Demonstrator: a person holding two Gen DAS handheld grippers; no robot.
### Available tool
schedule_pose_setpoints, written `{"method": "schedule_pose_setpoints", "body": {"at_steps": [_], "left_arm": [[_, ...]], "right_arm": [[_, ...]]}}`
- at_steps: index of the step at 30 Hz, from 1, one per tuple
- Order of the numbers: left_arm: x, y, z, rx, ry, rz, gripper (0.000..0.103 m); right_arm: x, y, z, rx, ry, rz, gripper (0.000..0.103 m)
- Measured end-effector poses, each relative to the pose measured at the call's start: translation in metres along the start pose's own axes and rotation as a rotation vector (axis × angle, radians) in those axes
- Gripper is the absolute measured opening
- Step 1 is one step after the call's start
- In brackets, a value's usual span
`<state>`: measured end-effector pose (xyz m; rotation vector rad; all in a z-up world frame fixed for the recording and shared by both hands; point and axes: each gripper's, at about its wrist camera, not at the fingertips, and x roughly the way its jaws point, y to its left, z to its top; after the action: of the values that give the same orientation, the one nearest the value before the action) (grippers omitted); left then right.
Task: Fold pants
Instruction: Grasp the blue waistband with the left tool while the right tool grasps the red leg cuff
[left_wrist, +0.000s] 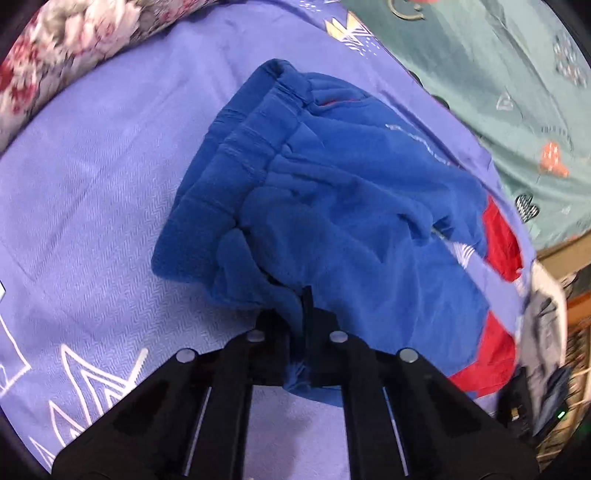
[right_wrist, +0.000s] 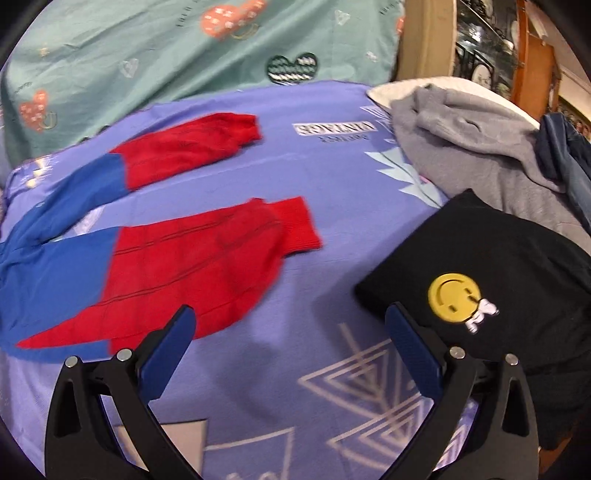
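The pants (left_wrist: 332, 206) are blue fleece with red lower legs and lie on a lilac bedsheet (left_wrist: 92, 206). In the left wrist view the waistband end is bunched up. My left gripper (left_wrist: 304, 306) is shut on a fold of the blue fabric at the near edge. In the right wrist view the two legs lie spread apart, the near red leg (right_wrist: 192, 269) and the far red leg (right_wrist: 184, 147) both flat. My right gripper (right_wrist: 290, 325) is open and empty, hovering above the sheet just right of the near leg's cuff.
A folded black shirt with a yellow smiley (right_wrist: 491, 280) lies right of my right gripper. A grey garment (right_wrist: 469, 144) and dark blue cloth (right_wrist: 565, 162) are piled behind it. A teal patterned cover (right_wrist: 184, 48) lies beyond the sheet. A floral pillow (left_wrist: 55, 48) lies at far left.
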<state>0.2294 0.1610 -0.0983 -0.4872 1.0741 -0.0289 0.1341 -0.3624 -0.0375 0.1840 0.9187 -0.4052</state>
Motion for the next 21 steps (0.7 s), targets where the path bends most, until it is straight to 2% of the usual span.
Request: {"method": "schedule_pose_setpoints", "body": {"at_steps": [2, 6, 8, 10, 12, 13, 14, 15, 16, 17, 19, 21], "left_arm": [[0.006, -0.001, -0.001, 0.0, 0.008, 0.005, 0.004], [0.007, 0.005, 0.001, -0.031, 0.017, -0.025, 0.004], [0.007, 0.005, 0.003, -0.033, 0.022, -0.031, 0.004], [0.006, 0.006, 0.002, -0.032, 0.021, -0.034, 0.004], [0.005, 0.007, 0.002, -0.034, 0.019, -0.039, 0.004], [0.005, 0.009, 0.002, -0.045, 0.021, -0.049, 0.004], [0.004, 0.011, 0.003, -0.059, 0.025, -0.062, 0.004], [0.004, 0.014, 0.003, -0.075, 0.029, -0.076, 0.004], [0.004, 0.019, 0.005, -0.099, 0.037, -0.094, 0.004], [0.003, 0.022, 0.006, -0.12, 0.039, -0.111, 0.004], [-0.005, 0.024, 0.009, -0.128, 0.017, -0.114, 0.004], [-0.016, 0.022, 0.011, -0.114, -0.011, -0.122, 0.003]], "right_arm": [[0.015, -0.006, 0.006, 0.025, 0.039, 0.029, 0.102], [0.041, -0.007, 0.018, 0.12, 0.156, 0.189, 0.102], [0.052, 0.005, 0.024, 0.123, 0.196, 0.262, 0.102], [0.06, 0.013, 0.029, 0.13, 0.213, 0.258, 0.102], [0.069, 0.021, 0.034, 0.133, 0.227, 0.268, 0.09], [0.069, 0.025, 0.036, 0.123, 0.221, 0.245, 0.081], [0.07, 0.028, 0.039, 0.114, 0.209, 0.239, 0.059], [0.072, 0.027, 0.041, 0.116, 0.209, 0.231, 0.051], [0.074, 0.025, 0.043, 0.131, 0.214, 0.23, 0.032], [0.076, 0.017, 0.045, 0.178, 0.225, 0.283, 0.015], [0.075, 0.009, 0.051, 0.226, 0.23, 0.333, 0.011], [0.057, 0.002, 0.056, 0.214, 0.181, 0.344, 0.011]]}}
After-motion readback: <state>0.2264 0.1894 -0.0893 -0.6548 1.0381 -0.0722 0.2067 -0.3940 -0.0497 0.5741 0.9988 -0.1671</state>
